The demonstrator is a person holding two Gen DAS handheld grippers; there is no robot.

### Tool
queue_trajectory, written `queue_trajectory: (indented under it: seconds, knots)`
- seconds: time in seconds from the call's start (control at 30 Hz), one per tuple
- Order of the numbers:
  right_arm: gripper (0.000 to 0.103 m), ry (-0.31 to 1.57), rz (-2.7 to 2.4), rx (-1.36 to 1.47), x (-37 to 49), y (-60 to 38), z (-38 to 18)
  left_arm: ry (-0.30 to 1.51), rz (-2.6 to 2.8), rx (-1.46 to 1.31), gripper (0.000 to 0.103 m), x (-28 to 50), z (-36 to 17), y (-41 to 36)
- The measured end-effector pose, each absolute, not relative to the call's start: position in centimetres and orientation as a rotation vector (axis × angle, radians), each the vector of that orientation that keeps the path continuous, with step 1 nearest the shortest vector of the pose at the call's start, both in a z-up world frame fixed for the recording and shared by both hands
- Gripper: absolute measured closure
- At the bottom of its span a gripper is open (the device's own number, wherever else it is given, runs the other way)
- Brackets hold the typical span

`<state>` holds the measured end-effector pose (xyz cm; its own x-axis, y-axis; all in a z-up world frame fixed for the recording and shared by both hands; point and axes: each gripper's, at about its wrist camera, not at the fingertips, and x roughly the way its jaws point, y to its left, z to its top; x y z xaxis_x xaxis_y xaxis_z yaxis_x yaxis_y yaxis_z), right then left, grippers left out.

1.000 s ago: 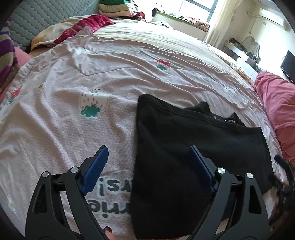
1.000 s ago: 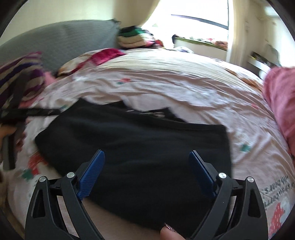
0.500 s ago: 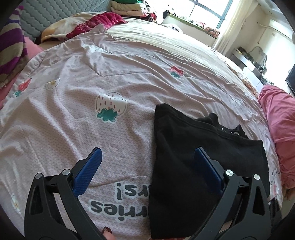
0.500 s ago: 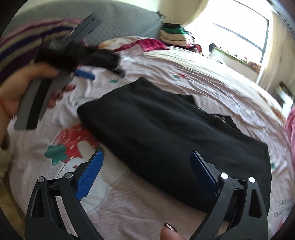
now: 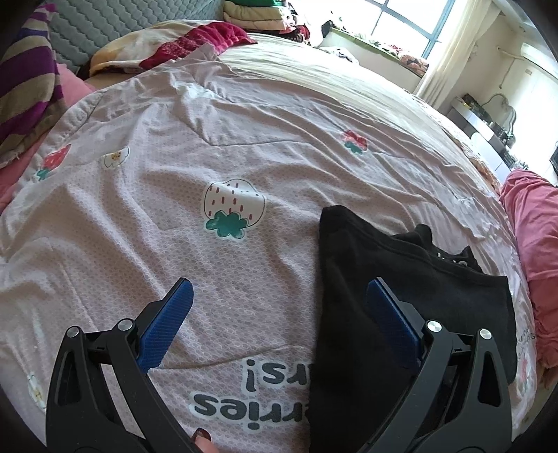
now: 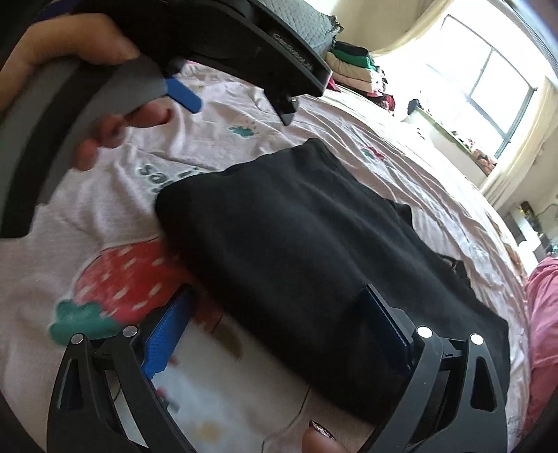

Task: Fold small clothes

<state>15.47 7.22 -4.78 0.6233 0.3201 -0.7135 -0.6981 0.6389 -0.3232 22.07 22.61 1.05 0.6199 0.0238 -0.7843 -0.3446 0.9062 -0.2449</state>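
Observation:
A black garment lies folded flat on the pink strawberry-print bedspread. In the left wrist view it sits at the lower right, under my right blue fingertip. My left gripper is open and empty above the bedspread. In the right wrist view the garment fills the middle. My right gripper is open and empty, low over the garment's near edge. The left gripper with the hand holding it shows at the upper left of that view.
A striped pillow and a red-patterned cloth lie at the head of the bed. Stacked folded clothes sit beyond. A pink blanket lies along the right side. A window is at the back.
My left gripper has drawn left, so the garment sits further right in its view. My right gripper has swung left and lower along the garment's near edge, closer to the left gripper.

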Motion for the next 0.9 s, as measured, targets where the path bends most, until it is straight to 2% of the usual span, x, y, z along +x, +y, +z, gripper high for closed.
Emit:
queue_trajectory:
  seconds: [0.13,0.17,0.2,0.23,0.3,0.33,0.37,0.6,0.77,0.9]
  knots:
    - [0.011,0.660,0.593,-0.625,16.9,7.7,-5.0,0.895,0.217,-0.394,0.010,22.4,0.6,22.8]
    - [0.018,0.644,0.587,-0.613,17.0,7.5,-4.9,0.896,0.215,-0.395,0.010,22.5,0.5,22.8]
    - [0.030,0.622,0.601,-0.589,16.8,7.2,-4.5,0.894,0.212,-0.398,0.010,22.6,0.5,22.8]
    - [0.053,0.601,0.621,-0.566,16.5,6.9,-4.0,0.885,0.207,-0.400,0.010,22.7,0.5,22.9]
    - [0.067,0.553,0.624,-0.533,16.1,6.1,-3.3,0.884,0.206,-0.411,0.010,22.9,0.3,23.1]
    - [0.082,0.541,0.630,-0.508,16.0,5.7,-3.0,0.889,0.199,-0.420,0.010,23.1,0.2,23.1]
    - [0.087,0.534,0.639,-0.464,16.2,4.9,-2.5,0.894,0.185,-0.435,0.010,23.2,0.0,23.0]
    - [0.092,0.509,0.628,-0.367,16.6,2.5,-0.9,0.889,0.006,-0.662,0.010,24.8,1.1,22.5]
    - [0.093,0.484,0.626,-0.340,16.2,1.4,-0.3,1.006,0.000,-0.645,0.010,27.3,0.0,20.8]
    - [0.094,0.483,0.626,-0.288,16.3,-0.1,0.1,1.031,-0.069,-0.773,0.010,28.2,-1.2,20.2]
